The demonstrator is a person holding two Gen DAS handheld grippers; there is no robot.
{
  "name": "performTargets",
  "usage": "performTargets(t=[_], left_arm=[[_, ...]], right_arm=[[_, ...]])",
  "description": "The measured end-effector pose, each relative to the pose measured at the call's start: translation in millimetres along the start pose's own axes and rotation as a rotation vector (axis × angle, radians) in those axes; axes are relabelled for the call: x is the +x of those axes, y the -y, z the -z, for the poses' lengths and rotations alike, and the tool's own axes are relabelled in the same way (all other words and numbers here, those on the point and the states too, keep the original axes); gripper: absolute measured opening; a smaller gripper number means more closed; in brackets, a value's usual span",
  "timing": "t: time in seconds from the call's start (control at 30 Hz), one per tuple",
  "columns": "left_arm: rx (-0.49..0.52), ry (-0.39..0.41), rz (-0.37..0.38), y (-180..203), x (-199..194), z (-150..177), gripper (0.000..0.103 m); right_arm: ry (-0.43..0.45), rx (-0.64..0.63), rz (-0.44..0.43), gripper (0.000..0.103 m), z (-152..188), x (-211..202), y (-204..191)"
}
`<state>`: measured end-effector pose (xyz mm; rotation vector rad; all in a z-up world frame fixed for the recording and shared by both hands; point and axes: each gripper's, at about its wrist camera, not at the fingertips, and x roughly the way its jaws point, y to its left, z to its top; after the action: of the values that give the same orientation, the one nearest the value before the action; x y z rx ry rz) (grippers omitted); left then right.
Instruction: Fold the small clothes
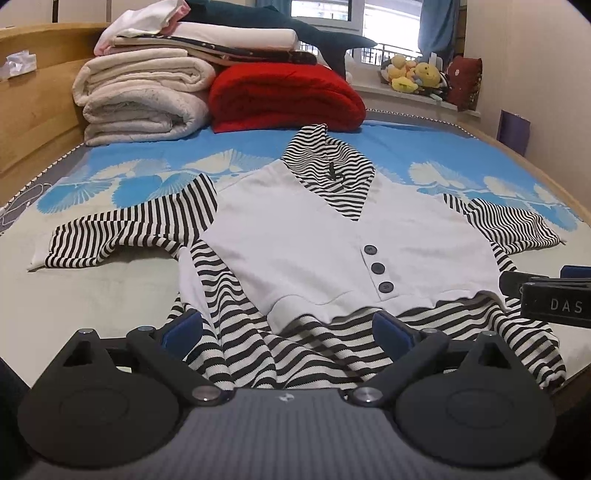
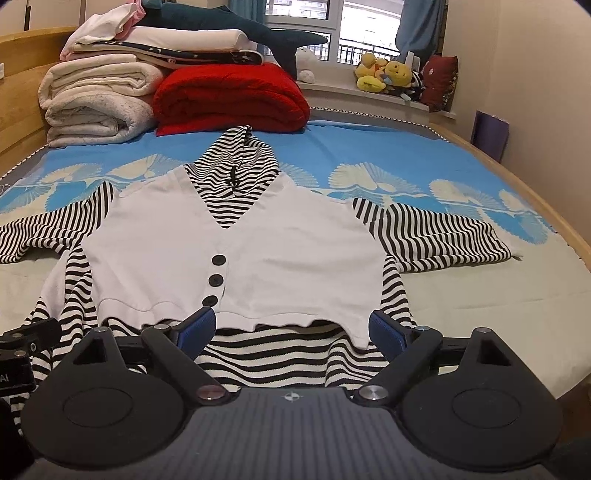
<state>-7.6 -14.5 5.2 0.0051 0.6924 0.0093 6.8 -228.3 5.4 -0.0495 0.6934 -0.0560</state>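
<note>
One garment on the bed (image 1: pixel 110 280): a small striped top (image 1: pixel 332 236) with a white vest front, lying face up and spread flat, hood end away from me, hem end nearest. Count on it: two striped sleeves out to the sides, one hood folded over the neckline, three dark buttons (image 1: pixel 377 268) in a row down the vest front, one dark drawstring knot at the collar.

My left gripper (image 1: pixel 288 332) sits low at the hem, jaws spread wide; the striped hem cloth lies between the two blue pads (image 1: pixel 184 326) but neither pad presses on it. My right gripper (image 2: pixel 291 328) is also at the hem, further toward the garment's right side, jaws spread wide, nothing pinched; the white vest edge and the stripes below it lie between its two pads. Each gripper shows at the edge of the other's view, so they are side by side.

Behind the garment, at the head of the bed: one red folded blanket (image 1: pixel 284 96), one cream folded blanket (image 1: pixel 140 99) with a stack of folded linens on top, one dark plush shark (image 2: pixel 229 22). On the windowsill: a cluster of yellow plush toys (image 2: pixel 384 75), number unclear
</note>
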Motion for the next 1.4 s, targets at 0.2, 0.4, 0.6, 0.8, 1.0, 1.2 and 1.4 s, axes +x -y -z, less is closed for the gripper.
performTargets(t=[0.2, 0.4, 0.6, 0.8, 1.0, 1.2, 1.4], left_arm=[[-0.008, 0.020, -0.010, -2.5, -2.3, -2.7, 0.096], [-0.056, -0.066, -0.027, -14.2, 14.3, -0.6, 0.093], [-0.077, -0.267, -0.125, -38.4, 64.5, 9.3, 0.080], [-0.042, -0.386, -0.140, -54.0, 97.8, 28.9, 0.037], [-0.031, -0.342, -0.191, -77.9, 83.4, 29.0, 0.003], [-0.079, -0.355, -0.250, -104.2, 70.8, 28.3, 0.003], [-0.058, -0.267, -0.218, -92.3, 58.5, 21.8, 0.008]], right_arm=[[-0.004, 0.001, 0.001, 0.087, 0.0, 0.9, -0.5], [-0.003, 0.001, 0.007, 0.086, -0.4, 1.4, 0.4], [-0.137, 0.091, 0.061, 0.063, 3.3, 31.8, 22.6], [-0.272, 0.188, 0.206, 0.056, 12.5, 70.6, 61.6], [-0.369, 0.229, 0.257, 0.032, 32.7, 88.6, 83.3], [-0.397, 0.292, 0.155, 0.004, 35.0, 73.9, 96.3], [-0.511, 0.291, 0.300, 0.000, 52.3, 76.1, 118.8]])
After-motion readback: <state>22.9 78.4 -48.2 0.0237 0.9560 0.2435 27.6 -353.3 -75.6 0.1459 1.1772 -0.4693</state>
